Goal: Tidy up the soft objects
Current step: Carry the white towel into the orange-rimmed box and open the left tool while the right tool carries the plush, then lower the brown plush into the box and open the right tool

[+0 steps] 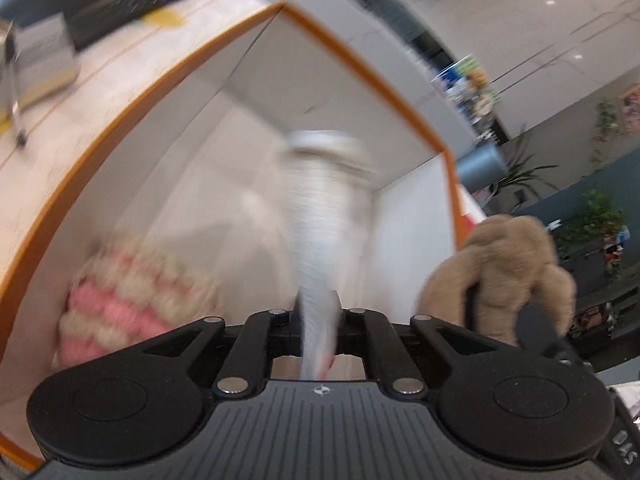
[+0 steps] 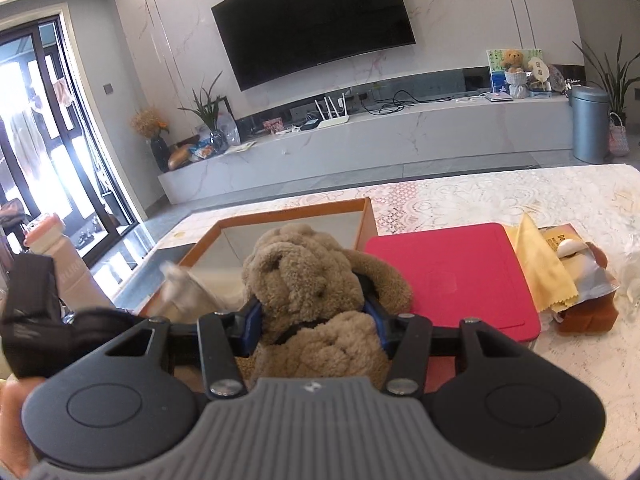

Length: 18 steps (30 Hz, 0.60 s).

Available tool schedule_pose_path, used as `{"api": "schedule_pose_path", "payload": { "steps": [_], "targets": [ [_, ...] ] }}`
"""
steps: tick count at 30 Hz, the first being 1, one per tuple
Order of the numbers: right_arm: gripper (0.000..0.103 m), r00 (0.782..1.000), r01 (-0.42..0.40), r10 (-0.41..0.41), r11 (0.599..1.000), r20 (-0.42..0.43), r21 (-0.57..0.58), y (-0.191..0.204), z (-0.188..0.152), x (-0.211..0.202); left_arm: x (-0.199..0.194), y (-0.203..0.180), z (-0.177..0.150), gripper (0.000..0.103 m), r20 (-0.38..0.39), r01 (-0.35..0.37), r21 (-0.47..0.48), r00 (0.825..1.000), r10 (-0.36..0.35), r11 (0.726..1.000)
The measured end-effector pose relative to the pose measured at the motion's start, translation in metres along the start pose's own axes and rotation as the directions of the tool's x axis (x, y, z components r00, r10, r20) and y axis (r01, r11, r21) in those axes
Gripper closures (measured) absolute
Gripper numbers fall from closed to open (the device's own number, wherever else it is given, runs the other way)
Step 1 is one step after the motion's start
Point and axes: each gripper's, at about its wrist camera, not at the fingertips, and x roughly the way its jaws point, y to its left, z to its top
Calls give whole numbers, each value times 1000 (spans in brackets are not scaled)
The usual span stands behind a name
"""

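Presently, at the box: two soft items are being carried to an orange-rimmed box on the bench.
Left tool: the left tool is seen clenched on a white knitted cloth, which hangs blurred over the box interior toward 12 o'clock.
Right tool: the right tool is seen grasping a tan plush bear about the neck, its jaws held half apart by the stuffing.
Where the things are: the bear is held above the near rim of the box; in the left view it appears at 3 o'clock, just outside the rim. A pink and cream knitted piece already lies inside, at 8 o'clock.
Crowding risk: a collision may be judged possible, since both tools are brought close together over one opening.
Snag risk: the thin cloth could be dragged back out if it clings to the pads on release.
Drop risk: the bear could be let go over the rim and tumble onto the red lid at 3 o'clock of the box.
Blur: the cloth's exact contact with the box floor cannot be told.
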Motion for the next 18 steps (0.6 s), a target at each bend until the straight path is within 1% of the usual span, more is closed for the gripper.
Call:
{"api": "schedule_pose_path", "payload": {
  "steps": [1, 2, 3, 4, 6, 8, 10, 12, 14, 15, 16, 18],
  "targets": [
    [52, 1000, 1, -1, 1000, 0, -2, 0, -1, -1, -1, 3, 0, 86, -6, 4, -16, 1000, -4, 1000],
    [52, 1000, 3, -3, 1000, -3, -5, 1, -2, -2, -4, 5, 2, 66, -5, 10, -30, 1000, -10, 1000],
    [52, 1000, 6, -6, 1000, -3, -8, 2, -3, -2, -7, 5, 3, 54, 4, 13, -31, 1000, -13, 999],
    [52, 1000, 9, -9, 1000, -4, -11, 3, -3, -3, -12, 5, 2, 38, 21, 9, -28, 1000, -8, 1000],
    [52, 1000, 17, -18, 1000, -5, -18, 5, -3, -4, -24, 5, 0, 33, 56, -4, -22, 998, 5, 1000],
    [52, 1000, 29, -29, 999, -6, -26, 7, -4, -6, -32, 8, -1, 29, 63, 5, -24, 998, -4, 1000],
    [52, 999, 36, -36, 999, -8, -33, 10, 0, -5, -44, 10, -3, 27, 91, 4, -25, 996, -2, 1000],
    [52, 999, 41, -42, 998, -10, -49, 15, 0, -7, -57, 10, -6, 27, 124, -22, -21, 992, 24, 1000],
    [52, 999, 49, -51, 995, -17, -86, 22, 0, -10, -72, 7, -8, 27, 162, -40, -5, 986, 40, 999],
    [52, 998, 53, -55, 993, -18, -106, 26, -1, -11, -79, 5, -8, 27, 179, -29, 5, 983, 28, 1000],
    [52, 998, 56, -58, 991, -17, -118, 30, -1, -12, -88, 5, -10, 26, 205, -24, 12, 978, 21, 1000],
    [52, 998, 57, -59, 990, -15, -130, 37, -1, -14, -101, -1, -12, 25, 252, -36, 34, 967, 26, 999]
  ]
}}
